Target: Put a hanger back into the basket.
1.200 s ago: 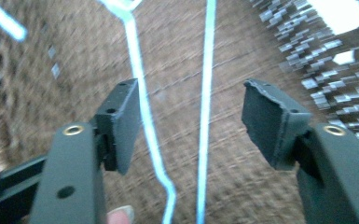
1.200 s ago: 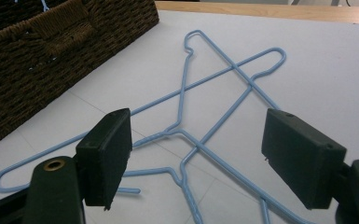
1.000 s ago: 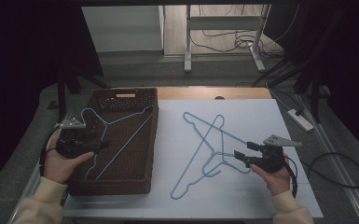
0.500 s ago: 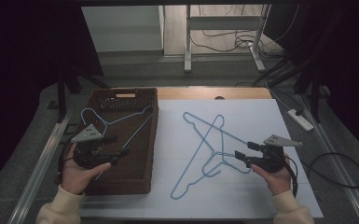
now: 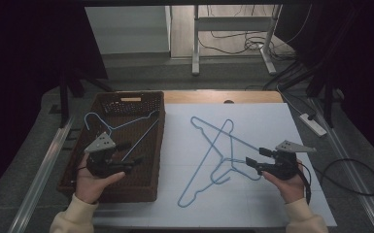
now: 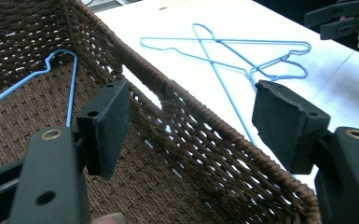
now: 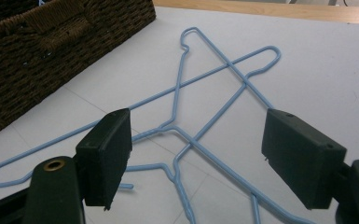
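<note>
The work in hand looks like moving hangers into the basket (image 5: 150,145): one blue hanger (image 5: 119,127) is lying inside it, and the left gripper (image 5: 132,154) is hovering over the basket with its jaws just opening wide and nothing between them — apparently fresh from a drop, though the high view is dim. Two crossed hangers (image 5: 218,155) are waiting on the white sheet (image 5: 272,126), and the right gripper (image 5: 254,159) is poised open at their hooks — the next move calls for closing squarely on one thin wire without snagging the other.
</note>
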A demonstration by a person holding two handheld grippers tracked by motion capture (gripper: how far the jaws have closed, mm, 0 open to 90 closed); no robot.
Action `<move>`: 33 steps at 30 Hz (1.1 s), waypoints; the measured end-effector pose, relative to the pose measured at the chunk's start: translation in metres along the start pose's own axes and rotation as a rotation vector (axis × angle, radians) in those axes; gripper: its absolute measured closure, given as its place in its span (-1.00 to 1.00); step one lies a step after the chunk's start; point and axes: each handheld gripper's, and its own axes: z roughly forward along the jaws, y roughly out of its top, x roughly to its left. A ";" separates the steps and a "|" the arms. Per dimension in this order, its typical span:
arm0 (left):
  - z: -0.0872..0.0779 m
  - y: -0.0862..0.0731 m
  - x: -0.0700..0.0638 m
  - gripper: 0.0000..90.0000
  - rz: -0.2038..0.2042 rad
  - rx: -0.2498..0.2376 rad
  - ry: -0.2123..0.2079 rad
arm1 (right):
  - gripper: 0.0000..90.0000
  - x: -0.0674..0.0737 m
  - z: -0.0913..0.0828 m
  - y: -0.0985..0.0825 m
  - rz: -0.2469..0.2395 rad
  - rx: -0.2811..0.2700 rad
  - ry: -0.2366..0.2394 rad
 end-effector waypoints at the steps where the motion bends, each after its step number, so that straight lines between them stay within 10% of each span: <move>1: -0.001 0.000 -0.001 -0.37 0.000 -0.003 -0.003 | -0.44 0.000 0.000 0.000 -0.001 0.002 0.000; 33: 0.011 -0.007 -0.031 -0.37 0.028 0.037 -0.062 | -0.38 0.001 0.009 0.008 -0.084 0.115 -0.042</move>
